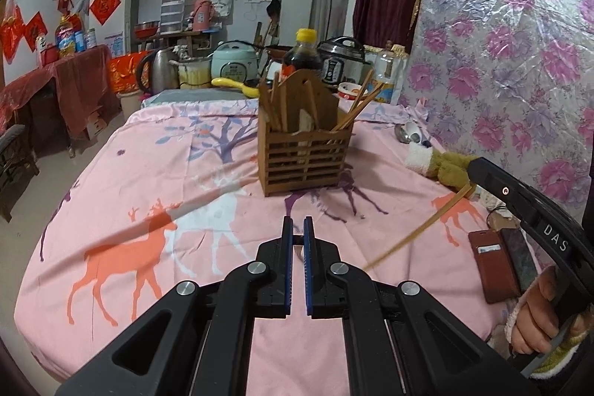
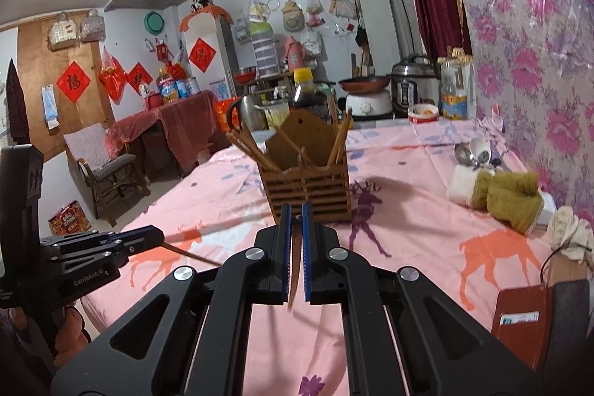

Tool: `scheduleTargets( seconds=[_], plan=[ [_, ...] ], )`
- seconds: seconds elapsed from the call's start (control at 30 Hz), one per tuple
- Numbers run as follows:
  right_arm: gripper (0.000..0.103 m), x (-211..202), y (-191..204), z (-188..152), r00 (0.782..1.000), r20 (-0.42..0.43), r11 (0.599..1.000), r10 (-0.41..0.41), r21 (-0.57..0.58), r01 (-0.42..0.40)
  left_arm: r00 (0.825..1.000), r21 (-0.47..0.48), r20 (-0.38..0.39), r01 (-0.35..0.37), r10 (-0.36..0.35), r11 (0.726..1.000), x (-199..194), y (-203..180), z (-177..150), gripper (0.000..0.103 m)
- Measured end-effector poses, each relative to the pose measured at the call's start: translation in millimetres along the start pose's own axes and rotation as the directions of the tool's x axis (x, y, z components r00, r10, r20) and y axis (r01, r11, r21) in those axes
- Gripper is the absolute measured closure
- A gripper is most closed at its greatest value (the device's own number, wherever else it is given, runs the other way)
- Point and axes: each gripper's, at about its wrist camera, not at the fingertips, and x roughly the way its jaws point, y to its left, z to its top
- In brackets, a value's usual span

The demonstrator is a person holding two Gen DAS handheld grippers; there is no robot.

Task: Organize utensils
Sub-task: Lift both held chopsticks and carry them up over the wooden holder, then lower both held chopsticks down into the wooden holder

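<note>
A slatted wooden utensil holder point(image 1: 304, 151) with several chopsticks stands on the pink deer-print tablecloth point(image 1: 148, 173); it also shows in the right wrist view point(image 2: 308, 188). My right gripper point(image 2: 296, 210) is shut on a wooden chopstick point(image 2: 294, 270), just short of the holder. From the left wrist view that gripper's black body point(image 1: 519, 203) is at the right, with the chopstick point(image 1: 415, 229) slanting down-left. My left gripper point(image 1: 297, 225) is nearly shut with a thin chopstick end point(image 1: 300, 253) between its pads; the stick point(image 2: 193, 255) sticks out of it in the right wrist view.
Metal spoons point(image 2: 471, 154) and a white spoon lie at the far right by green and white cloths point(image 2: 512, 199). A brown phone wallet point(image 1: 493, 262) lies at the right edge. A soy sauce bottle point(image 1: 302, 54), kettle and rice cookers stand behind the holder.
</note>
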Motion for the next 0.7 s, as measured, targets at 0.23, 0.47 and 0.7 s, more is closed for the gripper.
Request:
scheduleTargets(
  seconds=[0.23, 0.47, 0.7],
  plan=[
    [0.097, -7, 3, 21, 0.999, 0.053, 1.0, -0.013, -0.02, 0.014, 0.999, 0.033, 0.033, 0.031, -0.032, 0.999, -5, -11, 27, 0.097],
    [0.097, 3, 0, 41, 0.997, 0.074, 0.999, -0.029, -0.03, 0.031, 0.997, 0.063, 0.064, 0.036, -0.04, 0.997, -3, -18, 58, 0.097],
    [0.097, 21, 2, 86, 0.989, 0.137, 0.997, -0.049, -0.046, 0.056, 0.989, 0.092, 0.148, 0.016, -0.03, 0.996, 0, -24, 110, 0.097]
  ],
)
